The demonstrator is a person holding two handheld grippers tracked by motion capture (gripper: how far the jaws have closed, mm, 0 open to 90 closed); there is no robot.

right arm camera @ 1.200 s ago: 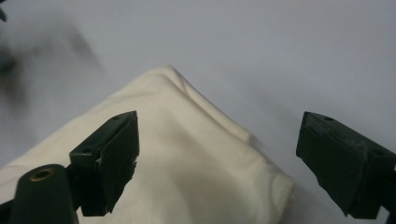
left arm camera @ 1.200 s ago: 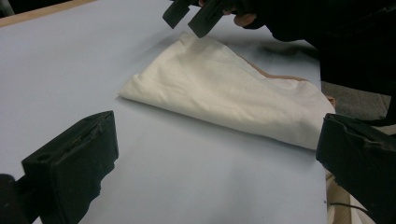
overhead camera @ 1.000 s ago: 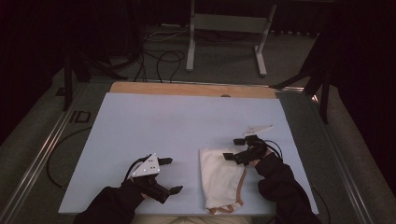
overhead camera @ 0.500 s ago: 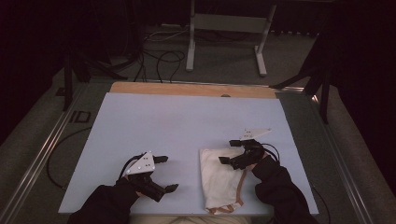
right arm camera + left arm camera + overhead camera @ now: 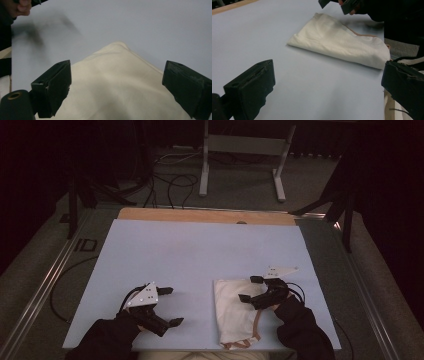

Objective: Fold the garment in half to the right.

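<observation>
From the high view, a folded cream-white cloth with a tan strap at its near end (image 5: 236, 312) lies flat on the pale blue rectangular table top (image 5: 200, 255), at the right of its near edge. The right gripper (image 5: 250, 289) hangs over the cloth's far right corner, jaws spread wide with nothing between them. The left gripper (image 5: 171, 306) sits well to the left of the cloth, over bare table, its jaws also wide apart and empty – a grey three-cornered plate rides on top of it. Beyond the table a grey metal stand (image 5: 242, 150) rises from the floor among black cables (image 5: 170, 182).

In the left gripper view the two black jaws stand far apart at the bottom corners, gripping nothing, with bare blue table between them. The cloth (image 5: 342, 42) lies ahead, apart from the jaws, and the right gripper (image 5: 337, 3) hovers over its far side.

In the right gripper view the jaws are spread widely either side of the cloth (image 5: 120, 90), whose corner points away – whether they touch the fabric cannot be told; nothing is clamped. A hand (image 5: 21, 7) shows at top left
</observation>
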